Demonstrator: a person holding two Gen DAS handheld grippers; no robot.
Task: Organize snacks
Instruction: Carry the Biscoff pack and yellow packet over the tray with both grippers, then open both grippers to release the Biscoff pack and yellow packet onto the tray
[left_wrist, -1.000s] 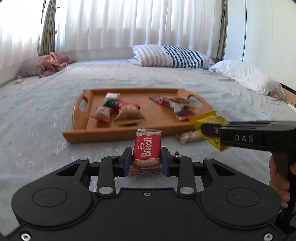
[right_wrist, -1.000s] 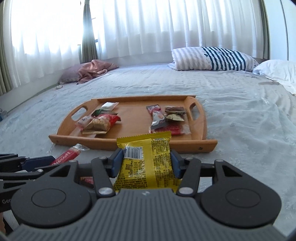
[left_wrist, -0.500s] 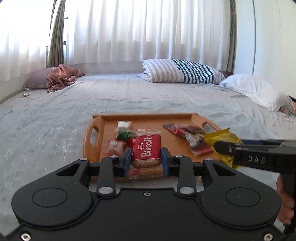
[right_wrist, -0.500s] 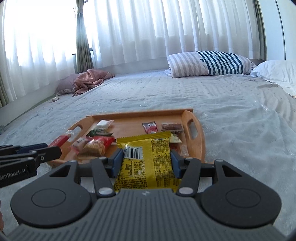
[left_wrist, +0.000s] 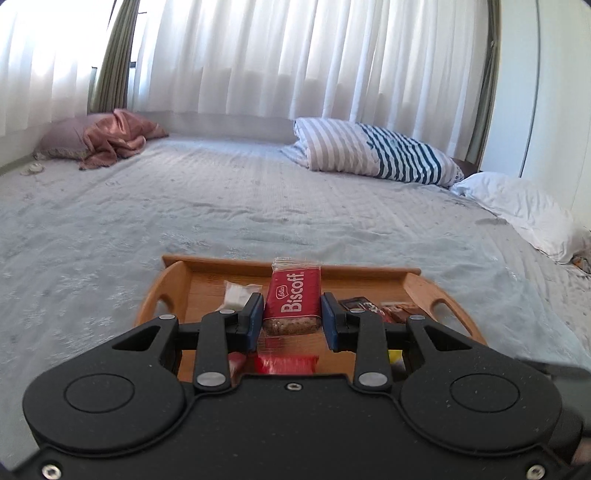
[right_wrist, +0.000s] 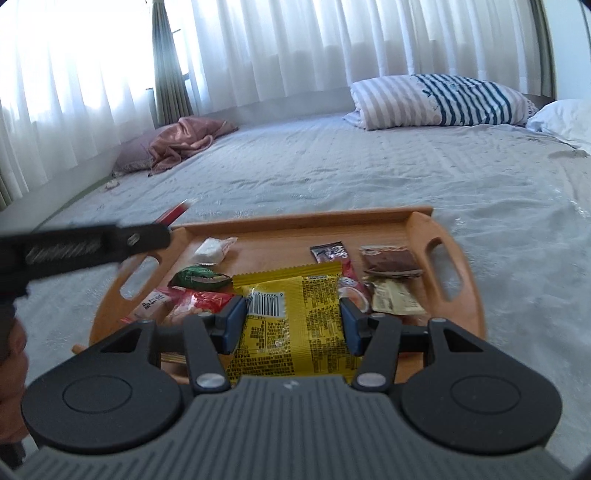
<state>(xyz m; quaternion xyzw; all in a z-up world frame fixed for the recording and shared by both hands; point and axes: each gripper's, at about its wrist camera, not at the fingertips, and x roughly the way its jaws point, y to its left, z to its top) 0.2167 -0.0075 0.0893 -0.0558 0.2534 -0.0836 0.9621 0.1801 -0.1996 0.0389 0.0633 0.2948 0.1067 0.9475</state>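
My left gripper is shut on a red Biscoff packet, held upright over the wooden tray. In the right wrist view that same left gripper reaches in from the left above the tray's left handle. My right gripper is shut on a yellow snack packet, held over the near part of the wooden tray. In the tray lie several snacks: a white packet, a green one, a red bag, and brown packets at the right.
The tray sits on a grey bedspread. A striped pillow and a white pillow lie at the back right, a pink pillow with cloth at the back left. A hand grips the left tool's handle.
Both grippers moved forward with their packets, from short of the tray's near edge to over the tray. The tray now looks closer and lower in both views.
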